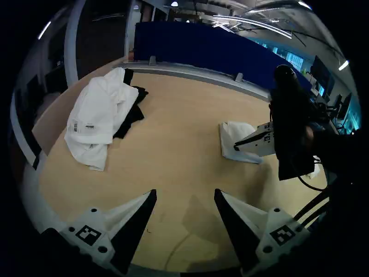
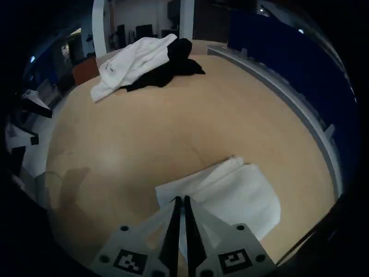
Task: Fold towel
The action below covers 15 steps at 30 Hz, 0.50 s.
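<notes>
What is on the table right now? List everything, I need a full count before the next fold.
folded towel: one, white, on the table's near side, right under the right gripper.
white cloth: one loose heap, white, at the far end of the table.
black cloth: one, black, partly under the white heap and touching it.
table: one, light wood, curved edge, bearing all the cloths.
partition: one, dark blue, along the table's far edge.
left gripper: open, above bare wood, holding nothing.
right gripper: fingers closed to a thin gap, seemingly pinching the near edge of the folded towel.
</notes>
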Each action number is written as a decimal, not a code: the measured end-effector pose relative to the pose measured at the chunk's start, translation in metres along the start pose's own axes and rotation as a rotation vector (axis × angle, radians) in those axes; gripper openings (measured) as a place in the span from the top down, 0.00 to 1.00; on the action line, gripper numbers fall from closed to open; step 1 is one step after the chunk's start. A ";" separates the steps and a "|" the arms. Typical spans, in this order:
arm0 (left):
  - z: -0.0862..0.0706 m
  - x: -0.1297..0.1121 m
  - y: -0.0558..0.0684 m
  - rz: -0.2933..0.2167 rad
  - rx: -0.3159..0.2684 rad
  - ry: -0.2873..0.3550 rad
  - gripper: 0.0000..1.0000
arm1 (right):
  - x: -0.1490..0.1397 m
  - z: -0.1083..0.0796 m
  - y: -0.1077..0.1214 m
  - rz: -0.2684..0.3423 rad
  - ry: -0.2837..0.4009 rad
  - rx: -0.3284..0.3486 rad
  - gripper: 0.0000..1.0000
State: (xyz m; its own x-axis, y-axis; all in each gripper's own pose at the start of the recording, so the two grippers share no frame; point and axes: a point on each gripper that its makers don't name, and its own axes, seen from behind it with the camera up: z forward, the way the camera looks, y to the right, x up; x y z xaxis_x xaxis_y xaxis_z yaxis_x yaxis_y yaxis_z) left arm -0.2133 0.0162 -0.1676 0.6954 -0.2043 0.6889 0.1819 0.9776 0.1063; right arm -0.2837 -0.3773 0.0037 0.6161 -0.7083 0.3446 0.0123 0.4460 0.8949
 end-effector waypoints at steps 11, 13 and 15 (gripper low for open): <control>0.003 0.002 0.002 0.005 -0.003 -0.003 0.07 | -0.007 -0.023 0.008 0.013 0.028 -0.055 0.24; 0.003 0.002 0.003 0.007 -0.005 -0.003 0.07 | -0.015 -0.028 0.010 0.029 0.025 -0.069 0.18; 0.004 0.003 0.004 0.008 -0.007 -0.004 0.07 | -0.024 -0.033 0.011 0.048 0.019 -0.081 0.17</control>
State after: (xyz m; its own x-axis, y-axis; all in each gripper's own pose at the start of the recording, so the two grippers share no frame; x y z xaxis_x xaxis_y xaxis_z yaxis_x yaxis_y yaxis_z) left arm -0.2129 0.0198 -0.1621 0.6944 -0.1966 0.6922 0.1818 0.9787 0.0957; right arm -0.2723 -0.3376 -0.0042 0.6323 -0.6746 0.3808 0.0454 0.5230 0.8511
